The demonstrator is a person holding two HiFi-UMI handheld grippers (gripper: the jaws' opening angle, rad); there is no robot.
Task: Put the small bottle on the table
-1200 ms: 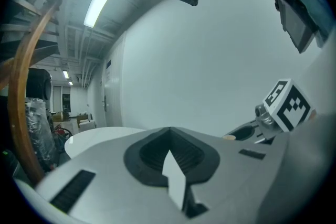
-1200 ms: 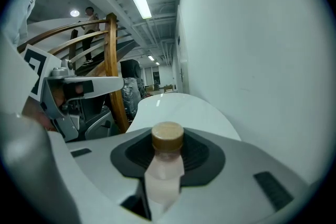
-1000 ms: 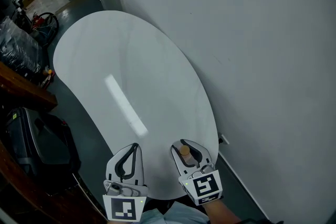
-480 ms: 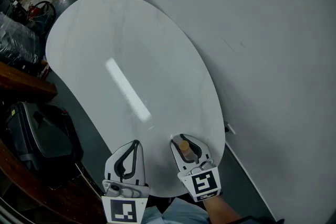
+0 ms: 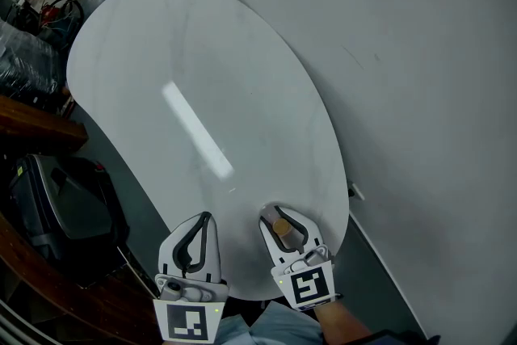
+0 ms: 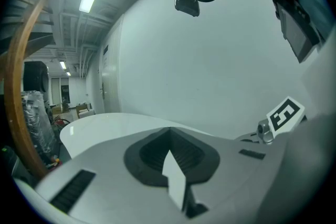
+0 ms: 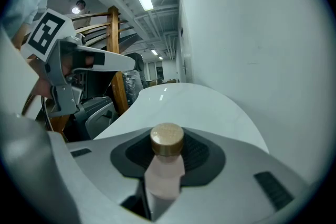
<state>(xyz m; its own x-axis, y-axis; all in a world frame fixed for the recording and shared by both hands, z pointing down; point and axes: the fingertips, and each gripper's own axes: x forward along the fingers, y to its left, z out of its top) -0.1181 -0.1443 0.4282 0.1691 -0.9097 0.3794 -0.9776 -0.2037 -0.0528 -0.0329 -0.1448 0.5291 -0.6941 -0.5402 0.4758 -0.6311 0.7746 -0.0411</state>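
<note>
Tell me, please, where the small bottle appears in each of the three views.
Head view: the bottle is at bottom centre, gripped in the right tongs.
Left gripper view: not in it.
Right gripper view: the bottle is low at centre, gold cap up, between those tongs.
Shared landmark: the white table, which also shows in the left gripper view and the right gripper view.

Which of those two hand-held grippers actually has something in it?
The right gripper: a small pale bottle with a gold cap stands clamped between its jaws. The left gripper has its jaws closed together with nothing in them.
</note>
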